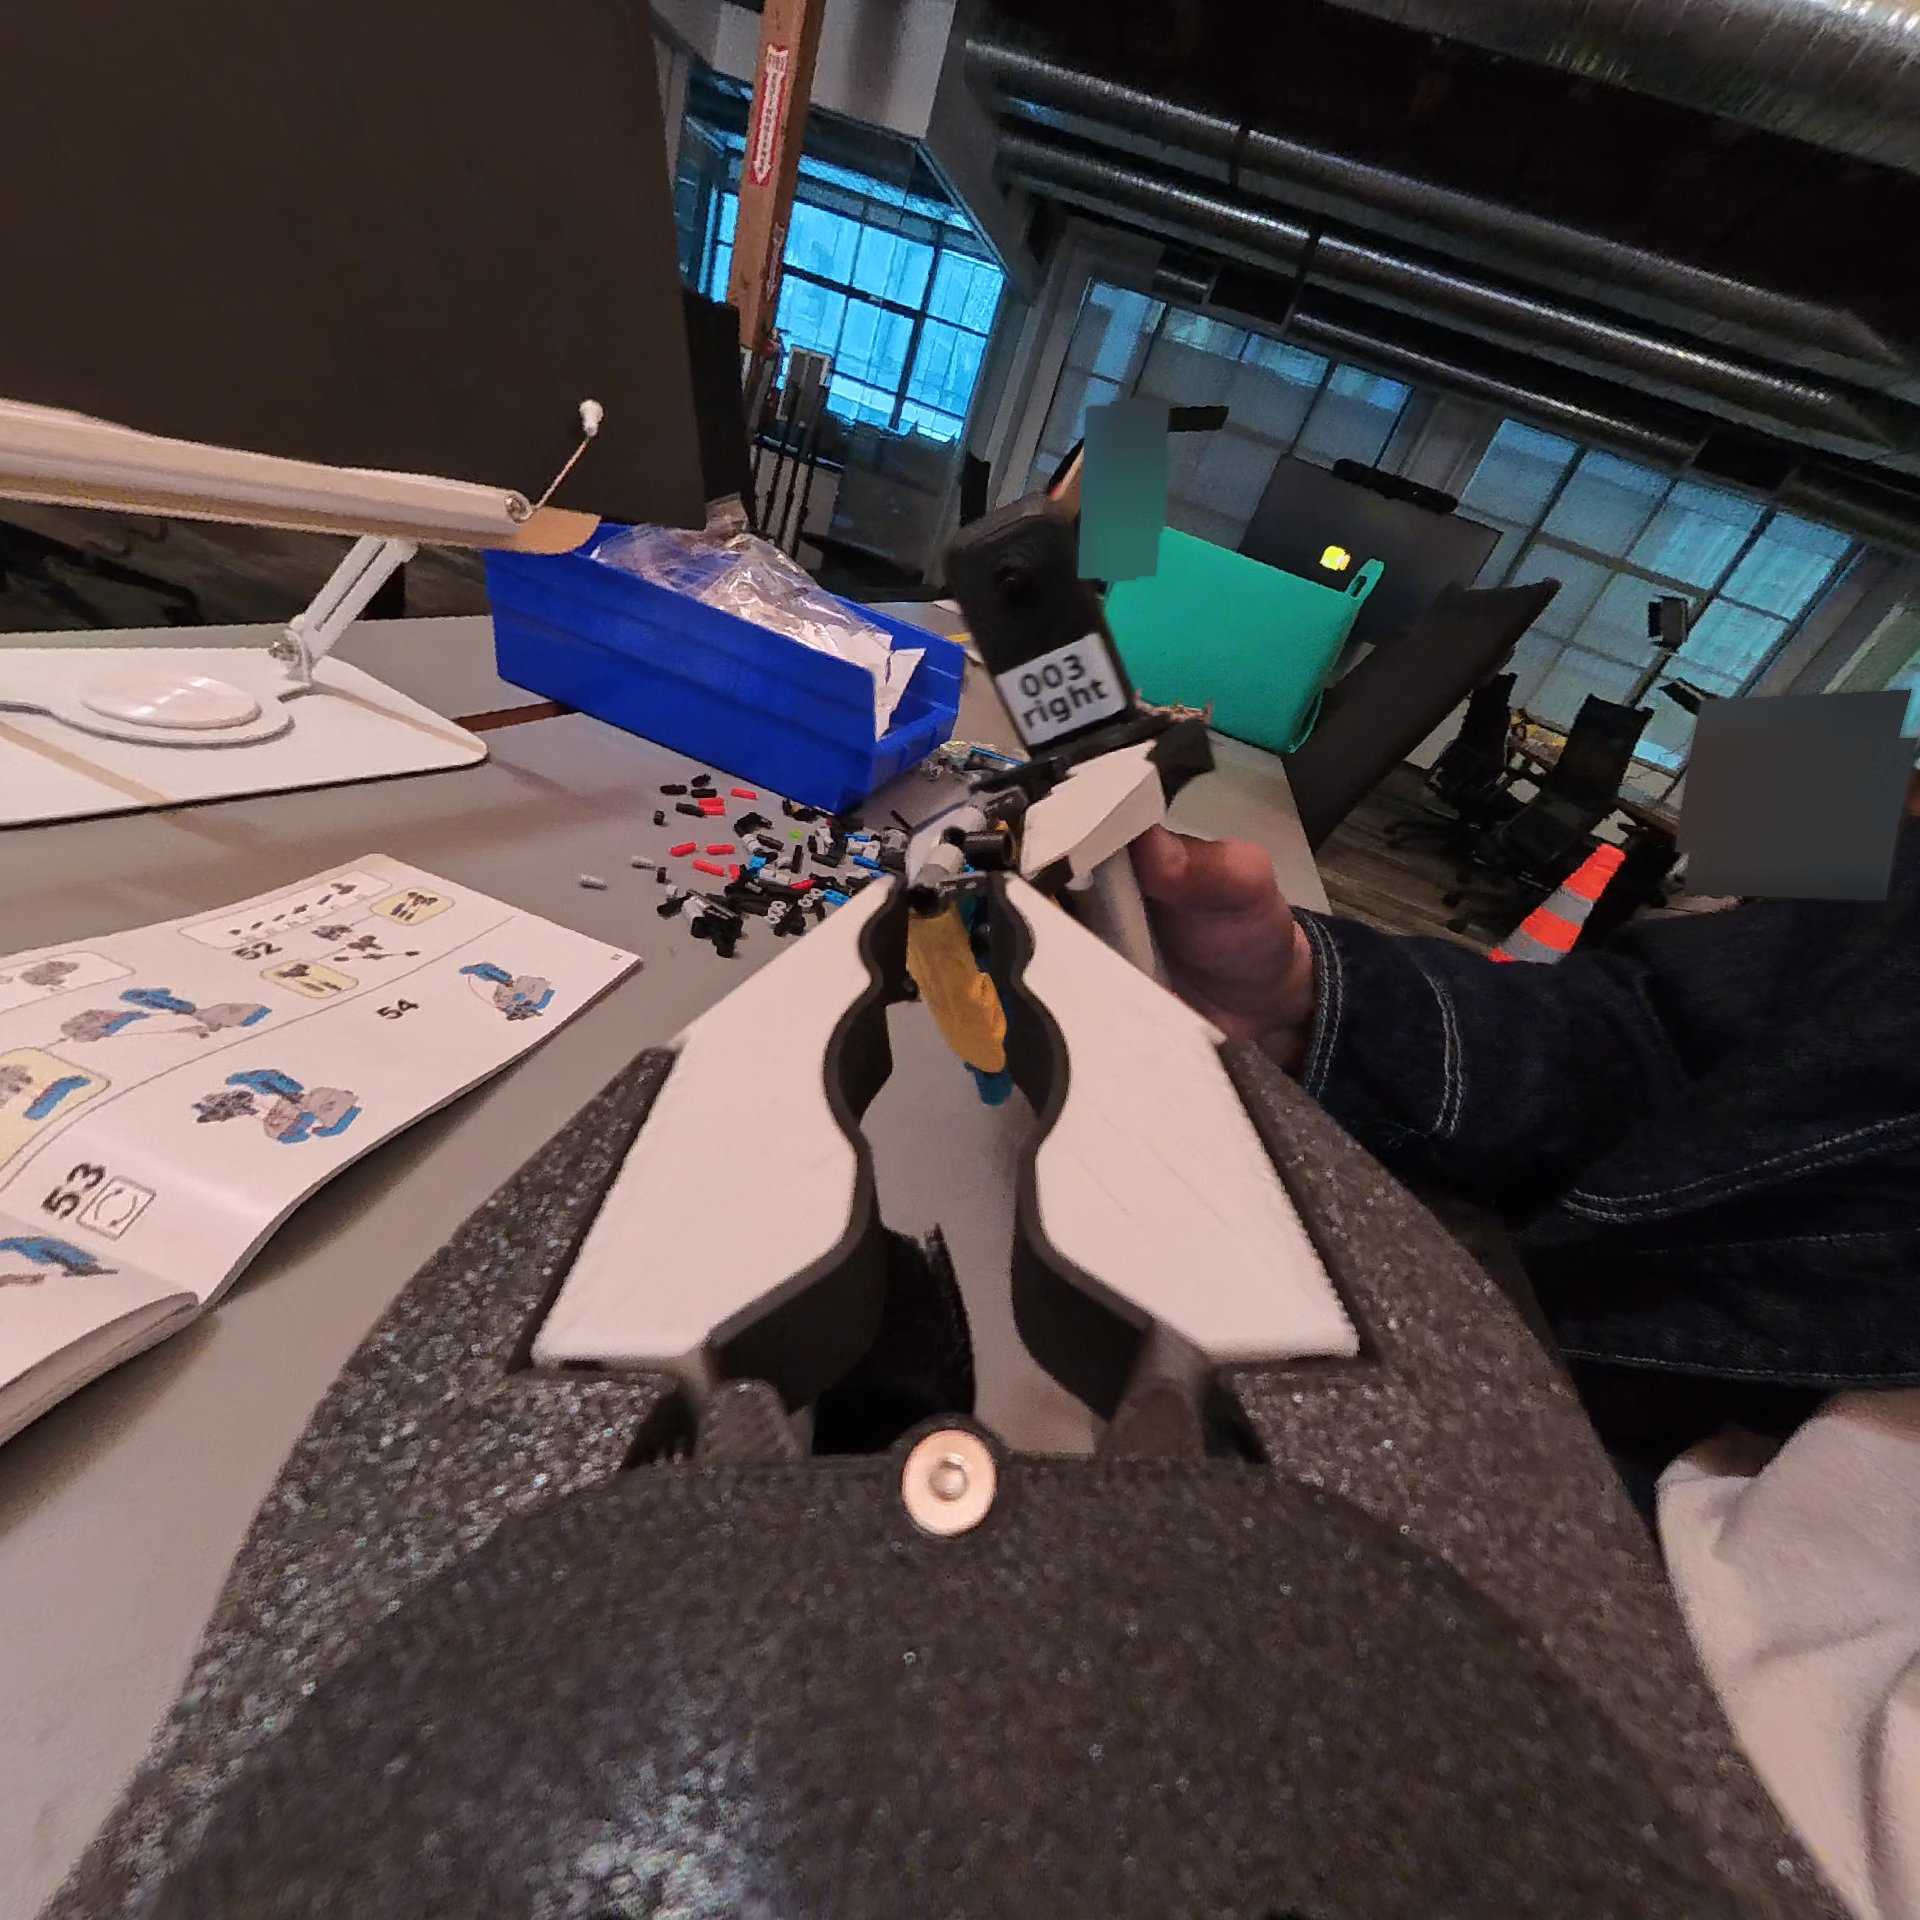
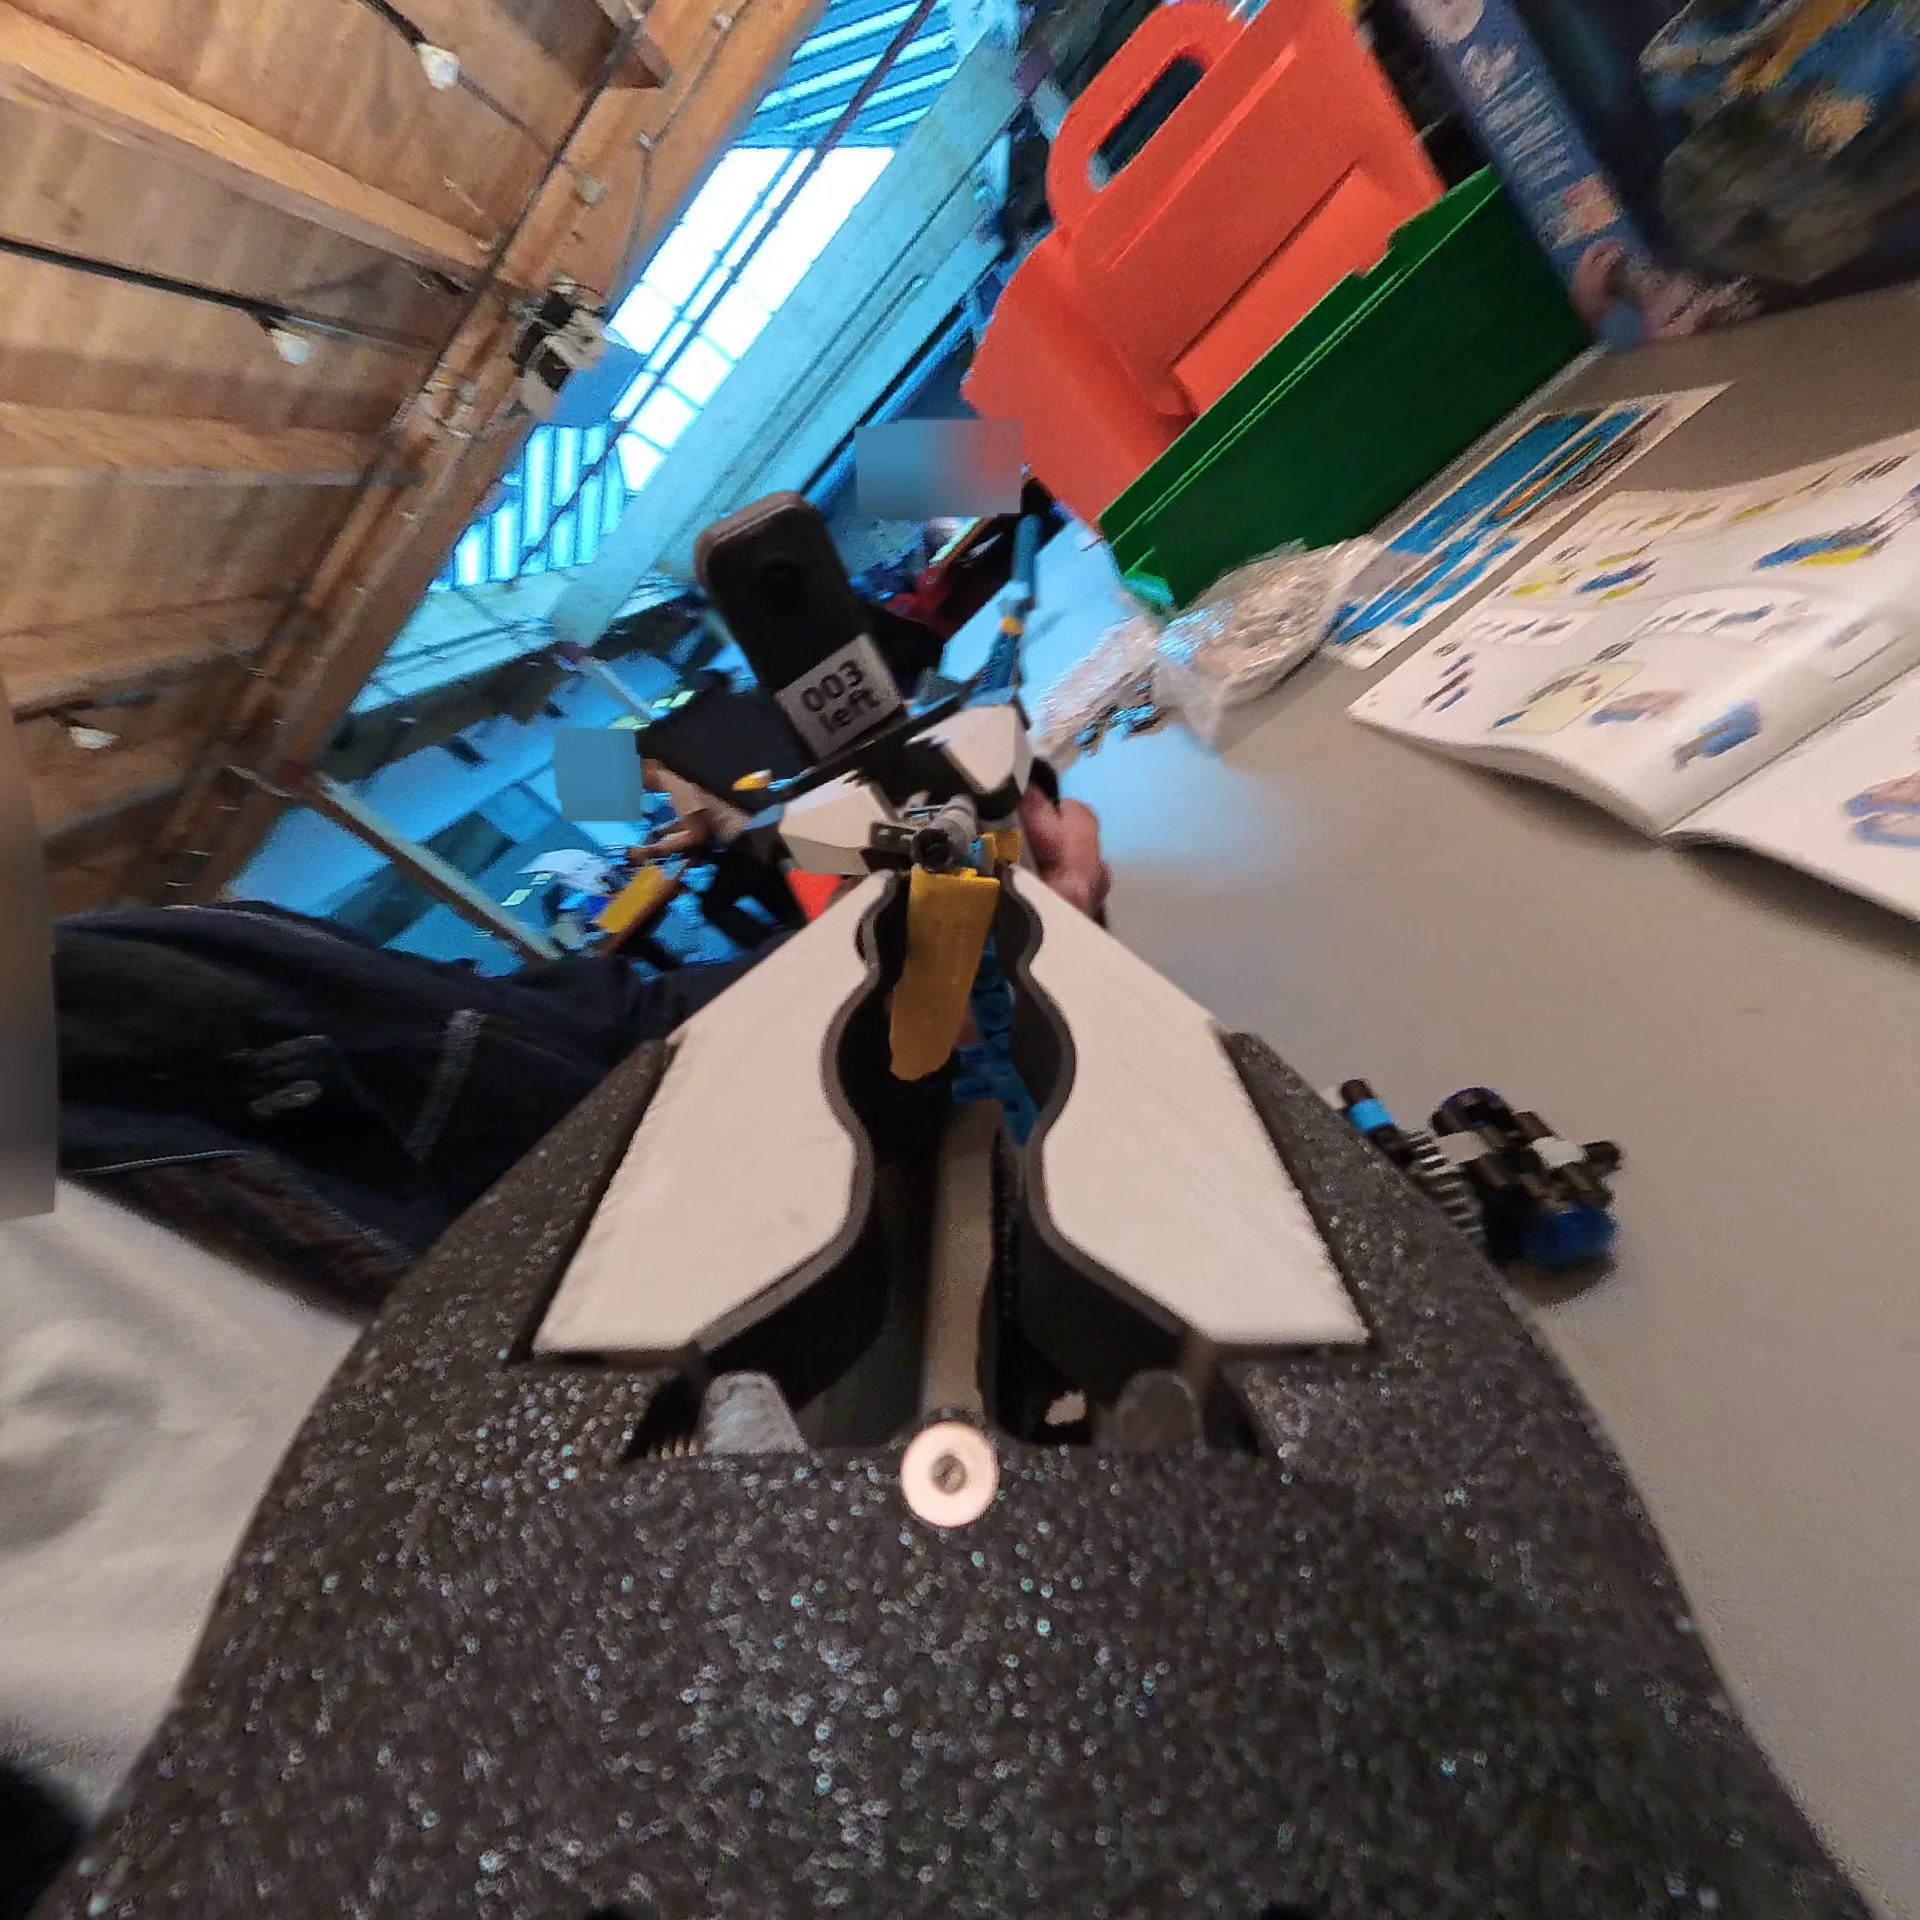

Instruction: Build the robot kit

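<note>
Matt plastic model [image 1: 956, 977], paper booklet [image 1: 239, 1049]

Toy brick model held up between two grippers

The yellow, blue and grey brick model [image 1: 961, 940] hangs above the table, pinched at its top by both the left gripper [image 1: 945, 894] and the right gripper [image 2: 948, 883].

A white label [image 1: 1060, 691] with black print is sitting on the black camera [image 1: 1013, 592] ahead in the left wrist view. A dark label [image 2: 836, 698] is sitting on the black camera [image 2: 774, 592] in the right wrist view. The open booklet [image 1: 260, 1039] is showing printed step numbers. A red-and-white printed strip [image 1: 769, 114] is running down a wooden post [image 1: 795, 42]. Wording is being withheld.
</note>
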Motion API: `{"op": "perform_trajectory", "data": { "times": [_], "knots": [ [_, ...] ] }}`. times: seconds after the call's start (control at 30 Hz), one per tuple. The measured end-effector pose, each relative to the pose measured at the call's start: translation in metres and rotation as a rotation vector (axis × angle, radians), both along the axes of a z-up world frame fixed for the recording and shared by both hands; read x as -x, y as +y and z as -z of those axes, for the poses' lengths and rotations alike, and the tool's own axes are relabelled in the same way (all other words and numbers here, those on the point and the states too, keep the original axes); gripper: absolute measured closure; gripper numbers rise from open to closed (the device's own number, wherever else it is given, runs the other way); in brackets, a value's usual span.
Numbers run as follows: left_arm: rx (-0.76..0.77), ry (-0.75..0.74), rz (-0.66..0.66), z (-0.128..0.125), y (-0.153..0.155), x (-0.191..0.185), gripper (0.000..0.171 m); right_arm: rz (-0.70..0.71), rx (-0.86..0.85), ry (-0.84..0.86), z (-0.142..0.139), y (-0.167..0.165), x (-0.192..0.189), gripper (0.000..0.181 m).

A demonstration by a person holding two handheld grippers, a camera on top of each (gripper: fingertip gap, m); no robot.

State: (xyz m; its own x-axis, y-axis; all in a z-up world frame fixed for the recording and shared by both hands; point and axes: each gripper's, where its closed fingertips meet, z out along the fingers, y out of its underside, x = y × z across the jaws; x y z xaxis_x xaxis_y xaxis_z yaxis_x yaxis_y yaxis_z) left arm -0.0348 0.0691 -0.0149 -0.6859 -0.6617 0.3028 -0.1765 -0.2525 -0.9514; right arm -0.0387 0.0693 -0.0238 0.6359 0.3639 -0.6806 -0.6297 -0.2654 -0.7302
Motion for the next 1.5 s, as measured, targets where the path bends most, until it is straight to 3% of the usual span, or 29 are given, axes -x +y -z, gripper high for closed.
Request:
{"op": "perform_trajectory", "data": {
  "times": [0.1, 0.2, 0.4, 0.63, 0.7, 0.83, 0.93, 1.23, 1.5],
  "knots": [
    [0.018, -0.03, 0.043, -0.009, -0.002, 0.006, 0.152, -0.059, -0.032, 0.118, -0.007, -0.004, 0.0, 0.165],
    [0.021, -0.021, 0.041, -0.01, 0.002, 0.006, 0.137, -0.024, 0.005, 0.051, 0.001, -0.002, -0.003, 0.165],
    [-0.036, 0.062, 0.134, 0.011, -0.016, 0.009, 0.137, -0.049, -0.05, 0.026, -0.009, -0.003, 0.007, 0.165],
    [0.043, 0.042, 0.125, -0.001, -0.007, 0.009, 0.142, -0.043, -0.038, -0.033, -0.005, -0.004, 0.007, 0.164],
    [0.05, 0.043, 0.138, -0.001, -0.007, 0.011, 0.156, -0.063, -0.054, -0.036, -0.009, -0.005, 0.012, 0.164],
    [0.039, 0.018, 0.156, -0.005, -0.01, 0.015, 0.156, -0.082, -0.08, -0.071, -0.013, -0.008, 0.016, 0.164],
    [0.03, -0.001, 0.151, -0.008, -0.008, 0.017, 0.157, -0.062, -0.124, -0.1, -0.022, -0.014, 0.011, 0.154],
    [0.041, -0.002, 0.14, -0.006, -0.007, 0.015, 0.157, -0.05, -0.06, -0.127, -0.01, -0.012, 0.007, 0.166],
    [0.188, 0.067, 0.306, -0.011, -0.017, 0.029, 0.158, -0.113, -0.118, -0.214, -0.018, -0.023, 0.022, 0.167]
  ]
}}
